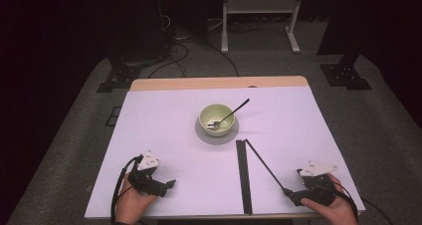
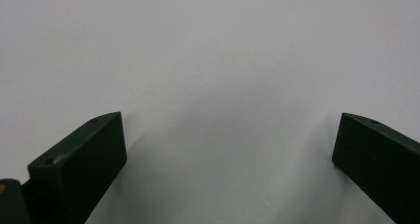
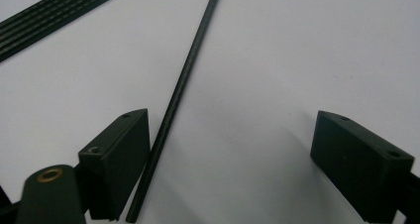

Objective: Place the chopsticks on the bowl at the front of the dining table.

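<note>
Right gripper (image 3: 233, 149) jaws apart around loose black rod (image 3: 185, 80) near desk's front edge, apparently not yet clamped; rod bundle (image 1: 243, 175) alongside. Left gripper (image 2: 228, 149) jaws apart, idle.

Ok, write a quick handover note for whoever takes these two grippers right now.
Left gripper: open, holding nothing, over bare table.
Right gripper: open; the single black rod lies between its jaws, close to one of them, ungripped.
The other black rods lie bundled mid-table. Bowl with spoon sits beyond them.
Done: one rod apart from the bundle. Left: probably the rest.
</note>
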`<state>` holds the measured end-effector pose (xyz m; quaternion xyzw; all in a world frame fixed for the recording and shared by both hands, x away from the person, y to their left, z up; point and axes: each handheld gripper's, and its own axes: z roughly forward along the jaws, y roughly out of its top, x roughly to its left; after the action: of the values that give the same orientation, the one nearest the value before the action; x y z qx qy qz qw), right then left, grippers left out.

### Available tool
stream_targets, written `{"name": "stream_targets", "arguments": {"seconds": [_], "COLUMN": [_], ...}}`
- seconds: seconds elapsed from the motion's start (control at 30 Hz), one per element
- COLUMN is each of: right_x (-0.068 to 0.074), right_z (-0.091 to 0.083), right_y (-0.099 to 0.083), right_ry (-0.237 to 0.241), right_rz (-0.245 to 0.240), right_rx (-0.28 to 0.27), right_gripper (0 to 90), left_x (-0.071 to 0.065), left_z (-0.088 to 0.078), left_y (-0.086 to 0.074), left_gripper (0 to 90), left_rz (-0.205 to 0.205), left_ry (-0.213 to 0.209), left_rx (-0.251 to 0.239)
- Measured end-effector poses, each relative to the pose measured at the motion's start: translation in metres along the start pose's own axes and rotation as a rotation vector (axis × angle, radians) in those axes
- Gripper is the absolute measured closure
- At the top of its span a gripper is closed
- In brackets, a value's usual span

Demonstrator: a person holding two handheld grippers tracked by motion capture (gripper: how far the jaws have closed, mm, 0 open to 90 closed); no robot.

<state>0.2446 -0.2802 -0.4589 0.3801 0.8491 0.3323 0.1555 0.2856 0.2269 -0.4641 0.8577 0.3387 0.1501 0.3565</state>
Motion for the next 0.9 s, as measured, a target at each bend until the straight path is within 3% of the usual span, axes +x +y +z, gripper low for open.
{"name": "stream_targets", "arguments": {"seconds": [0.9], "right_x": [-0.033], "right_z": [-0.006], "right_y": [-0.005], "right_ry": [-0.045], "right_rz": [0.058], "right_rx": [-0.006], "right_gripper": [21.8], "left_x": [0.000], "left_z": [0.000], "left_y": [0.000], "left_gripper": [0.0], "left_rz": [0.000], "left_ry": [0.000], "left_rx": [0.000]}}
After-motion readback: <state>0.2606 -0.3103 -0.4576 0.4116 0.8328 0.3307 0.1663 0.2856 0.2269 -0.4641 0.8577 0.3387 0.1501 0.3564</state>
